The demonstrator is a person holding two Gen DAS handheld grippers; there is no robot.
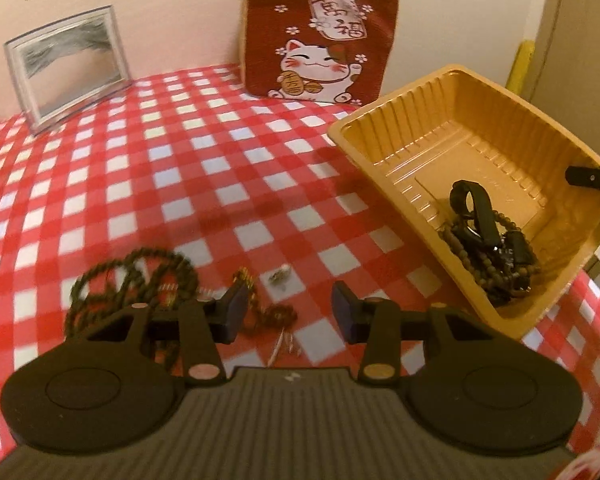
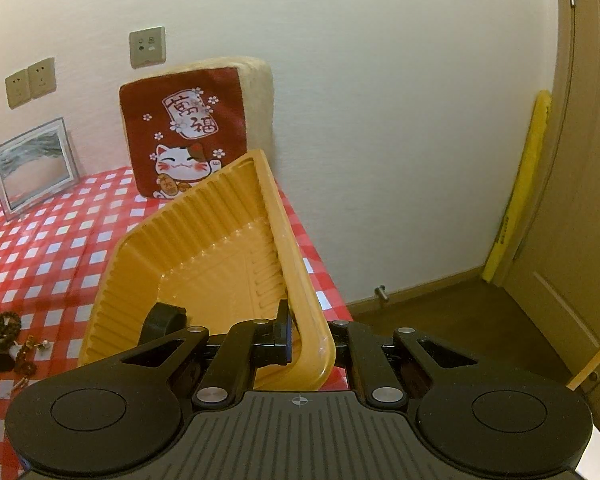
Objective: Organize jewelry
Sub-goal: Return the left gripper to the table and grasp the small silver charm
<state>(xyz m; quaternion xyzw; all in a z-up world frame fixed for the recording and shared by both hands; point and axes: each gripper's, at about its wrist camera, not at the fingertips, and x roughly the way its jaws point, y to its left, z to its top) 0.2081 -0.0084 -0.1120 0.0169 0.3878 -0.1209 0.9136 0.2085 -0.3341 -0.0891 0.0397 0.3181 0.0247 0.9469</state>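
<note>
My left gripper (image 1: 290,312) hangs open just above the checked tablecloth. A small brown bead bracelet (image 1: 274,316) lies below the gap between its fingers, untouched. A long dark bead necklace (image 1: 132,280) is coiled to the left, and a tiny silver piece (image 1: 278,275) lies just beyond. The yellow plastic tray (image 1: 400,124) sits at the right and holds a heap of dark beads and black clips (image 1: 488,240). My right gripper (image 2: 300,328) is shut on the tray's (image 2: 204,220) near rim and holds it tilted. One of its fingers (image 1: 592,178) shows at the tray's right edge.
A red lucky-cat cushion (image 1: 320,36) and a framed picture (image 1: 66,64) lean against the back wall. The table's right edge (image 2: 324,276) drops to a wooden floor beside a door (image 2: 580,200). More beads (image 2: 4,324) lie on the cloth left of the tray.
</note>
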